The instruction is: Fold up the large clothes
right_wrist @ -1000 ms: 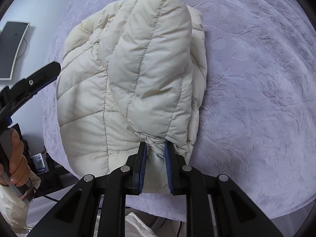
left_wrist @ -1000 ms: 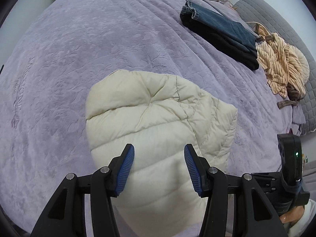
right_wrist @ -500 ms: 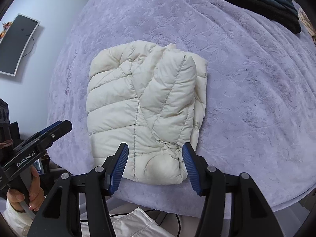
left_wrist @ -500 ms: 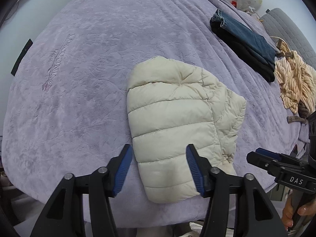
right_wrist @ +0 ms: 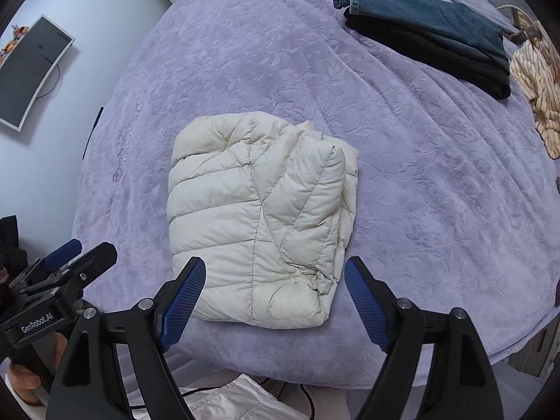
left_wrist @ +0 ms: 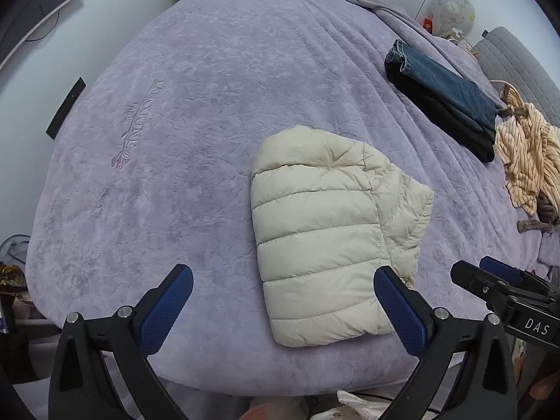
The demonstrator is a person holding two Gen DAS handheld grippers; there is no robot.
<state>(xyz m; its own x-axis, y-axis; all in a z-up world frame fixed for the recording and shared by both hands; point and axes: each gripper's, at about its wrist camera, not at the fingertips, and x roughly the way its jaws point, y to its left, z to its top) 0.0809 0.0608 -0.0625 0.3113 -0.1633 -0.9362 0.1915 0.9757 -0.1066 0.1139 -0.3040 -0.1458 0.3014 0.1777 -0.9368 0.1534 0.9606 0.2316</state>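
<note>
A cream quilted puffer jacket [left_wrist: 325,231] lies folded into a compact rectangle on the purple bedspread [left_wrist: 196,133], near the bed's front edge. It also shows in the right wrist view [right_wrist: 259,217]. My left gripper [left_wrist: 283,308] is open and empty, held back above the bed's front edge, just short of the jacket. My right gripper [right_wrist: 276,301] is open and empty, also drawn back from the jacket's near end. Each gripper shows at the edge of the other's view.
Folded blue jeans on a black garment [left_wrist: 444,98] lie at the far right of the bed [right_wrist: 427,35]. A crumpled striped orange garment [left_wrist: 532,161] lies beyond them. A monitor [right_wrist: 28,73] hangs on the left wall. White fabric [right_wrist: 231,402] lies below the bed edge.
My right gripper let go of the jacket's edge and opened. Both grippers pulled back and up from the jacket, and the left jaws opened wider. The jacket stays folded on the bed.
</note>
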